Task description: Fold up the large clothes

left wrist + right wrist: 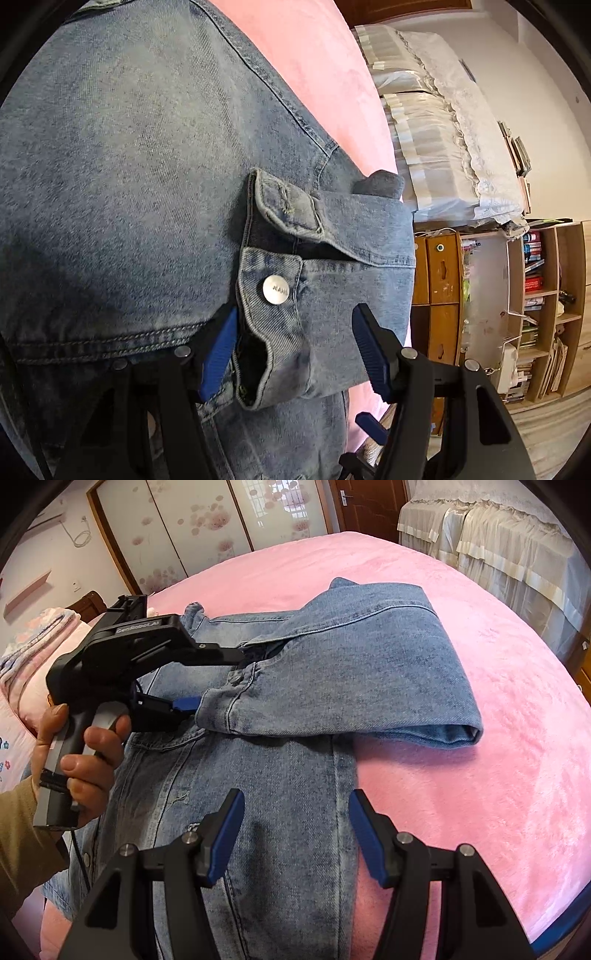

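Note:
A blue denim jacket (266, 775) lies on the pink bed (480, 738). One sleeve (351, 672) is folded across its body. My left gripper (295, 347) is open around the sleeve cuff (273, 317) with its metal button (275, 290); the jaws stand wide on both sides of the cuff. It also shows in the right wrist view (207, 679), held by a hand at the cuff (229, 705). My right gripper (295, 834) is open and empty, hovering above the jacket's lower body near its right edge.
Cream lace curtains (443, 129) hang beside the bed. A wooden drawer unit (439, 277) and a bookshelf (535, 295) stand beyond the bed edge. Sliding floral wardrobe doors (207, 524) and a brown door (369, 502) lie behind the bed. Pillows (29, 657) sit at left.

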A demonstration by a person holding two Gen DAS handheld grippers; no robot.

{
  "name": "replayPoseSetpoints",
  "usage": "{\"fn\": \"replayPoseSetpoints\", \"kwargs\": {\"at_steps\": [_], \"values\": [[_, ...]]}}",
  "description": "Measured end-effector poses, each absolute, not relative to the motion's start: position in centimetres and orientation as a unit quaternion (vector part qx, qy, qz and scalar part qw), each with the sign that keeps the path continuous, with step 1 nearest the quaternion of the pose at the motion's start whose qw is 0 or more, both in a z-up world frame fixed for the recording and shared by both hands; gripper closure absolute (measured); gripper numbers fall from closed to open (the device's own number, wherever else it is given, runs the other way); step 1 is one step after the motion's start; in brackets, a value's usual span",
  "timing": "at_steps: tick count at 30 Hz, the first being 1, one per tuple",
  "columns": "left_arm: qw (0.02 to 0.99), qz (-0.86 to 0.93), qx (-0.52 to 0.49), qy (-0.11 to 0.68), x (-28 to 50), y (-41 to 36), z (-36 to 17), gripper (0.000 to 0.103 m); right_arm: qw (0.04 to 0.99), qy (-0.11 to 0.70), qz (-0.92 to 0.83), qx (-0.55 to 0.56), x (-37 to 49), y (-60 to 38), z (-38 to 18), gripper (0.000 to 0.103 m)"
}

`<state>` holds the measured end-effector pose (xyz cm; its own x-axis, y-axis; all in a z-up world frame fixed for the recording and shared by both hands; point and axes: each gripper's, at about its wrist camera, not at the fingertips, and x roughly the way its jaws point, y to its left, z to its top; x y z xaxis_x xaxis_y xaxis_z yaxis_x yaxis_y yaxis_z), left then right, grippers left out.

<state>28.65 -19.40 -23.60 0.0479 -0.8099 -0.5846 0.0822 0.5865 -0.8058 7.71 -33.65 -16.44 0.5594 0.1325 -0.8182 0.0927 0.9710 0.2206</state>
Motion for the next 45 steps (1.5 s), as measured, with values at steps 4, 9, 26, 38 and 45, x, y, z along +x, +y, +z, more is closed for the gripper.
{"fn": "replayPoseSetpoints", "kwargs": {"at_steps": [4, 9, 26, 38, 45], "values": [[0.664, -0.336, -0.305, 0.594, 28.9, -19.6, -23.7, 0.043, 0.872, 0.474, 0.011, 0.123, 8.0, -33.7, -16.8, 0.044], [0.703, -0.302, -0.241, 0.597, 28.2, -19.1, -23.4, 0.089, 0.869, 0.479, 0.012, 0.127, 8.5, -33.8, -17.3, 0.044], [0.731, -0.310, -0.211, 0.570, 26.9, -20.4, -15.4, 0.099, 0.872, 0.469, 0.005, 0.138, 11.0, -33.1, -16.6, 0.044], [0.719, -0.310, -0.203, 0.588, 26.3, -19.5, -14.3, 0.099, 0.909, 0.412, -0.008, -0.052, 13.1, -26.9, -16.1, 0.044], [0.711, -0.306, -0.207, 0.598, 26.6, -19.1, -14.9, 0.099, 0.907, 0.402, -0.031, -0.120, 15.1, -25.6, -17.8, 0.054]]}}
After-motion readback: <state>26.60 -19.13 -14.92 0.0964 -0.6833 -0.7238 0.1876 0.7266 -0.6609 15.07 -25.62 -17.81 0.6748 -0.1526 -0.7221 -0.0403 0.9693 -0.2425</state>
